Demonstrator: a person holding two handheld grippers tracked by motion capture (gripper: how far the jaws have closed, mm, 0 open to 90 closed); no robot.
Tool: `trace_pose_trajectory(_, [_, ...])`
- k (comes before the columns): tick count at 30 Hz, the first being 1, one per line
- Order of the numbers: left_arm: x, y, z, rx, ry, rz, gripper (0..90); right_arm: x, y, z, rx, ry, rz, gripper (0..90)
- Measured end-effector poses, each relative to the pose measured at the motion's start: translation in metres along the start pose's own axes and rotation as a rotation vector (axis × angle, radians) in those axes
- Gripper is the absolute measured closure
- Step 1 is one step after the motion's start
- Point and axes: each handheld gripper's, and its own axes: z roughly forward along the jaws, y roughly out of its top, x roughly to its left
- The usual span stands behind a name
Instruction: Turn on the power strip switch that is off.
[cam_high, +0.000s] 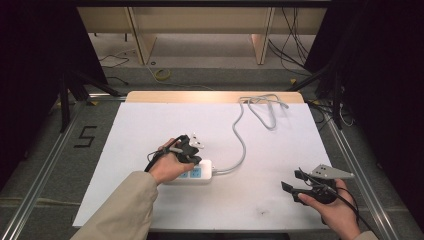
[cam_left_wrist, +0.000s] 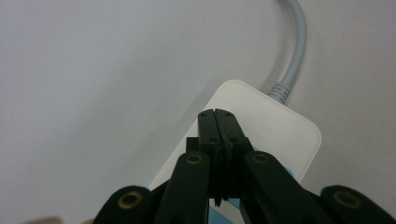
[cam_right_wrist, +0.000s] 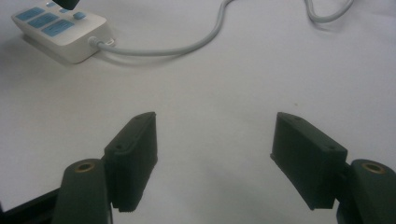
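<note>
On the white surface (cam_high: 150, 130) the power strip (cam_high: 197, 172) lies directly beneath the left gripper (cam_left_wrist: 217, 114), whose fingers are pressed together over its cable end, long axis running back under them. The right gripper (cam_right_wrist: 215, 154), fingers spread and empty, sits well apart.

High view looks down from afar; both gripper views sit close, sharing the power strip (cam_high: 200, 172)

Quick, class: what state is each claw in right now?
Left claw: closed, empty, tips over the power strip.
Right claw: open, holding nothing.
</note>
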Motion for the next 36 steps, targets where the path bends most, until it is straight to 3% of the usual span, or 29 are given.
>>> trace_pose_trajectory(36, [0.0013,0.0022,0.0081,0.030,0.020,0.029,89.7,0.0001,-0.0003,0.0002,0.004,0.001,-0.001,31.5])
